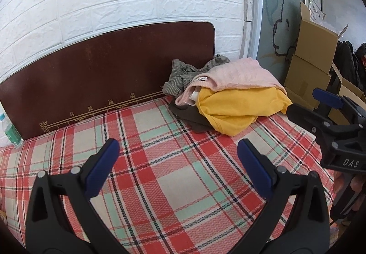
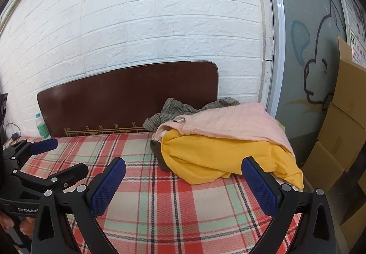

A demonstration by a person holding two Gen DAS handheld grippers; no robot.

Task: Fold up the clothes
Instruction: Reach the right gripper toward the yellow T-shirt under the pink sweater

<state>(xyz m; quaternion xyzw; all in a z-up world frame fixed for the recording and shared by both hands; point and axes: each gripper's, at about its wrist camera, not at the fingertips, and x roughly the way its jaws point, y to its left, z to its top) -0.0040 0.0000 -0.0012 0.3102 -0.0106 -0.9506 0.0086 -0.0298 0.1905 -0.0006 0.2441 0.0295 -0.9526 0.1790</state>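
A pile of clothes lies at the far right of the plaid-covered surface (image 1: 160, 162): a pink knit garment (image 1: 240, 75) on top, a yellow garment (image 1: 240, 107) under it, a dark brown one (image 1: 189, 116) at the bottom and a grey striped one (image 1: 187, 73) behind. In the right wrist view the pink garment (image 2: 231, 123) and the yellow garment (image 2: 219, 158) lie just ahead. My left gripper (image 1: 178, 153) is open and empty above the plaid cloth. My right gripper (image 2: 183, 171) is open and empty, close to the yellow garment's near edge.
A dark brown board (image 1: 109, 71) leans on the white brick wall behind the plaid surface (image 2: 160, 203). A plastic bottle (image 1: 10, 132) stands at the far left. Cardboard boxes (image 1: 313, 59) are stacked to the right, beyond the surface's edge.
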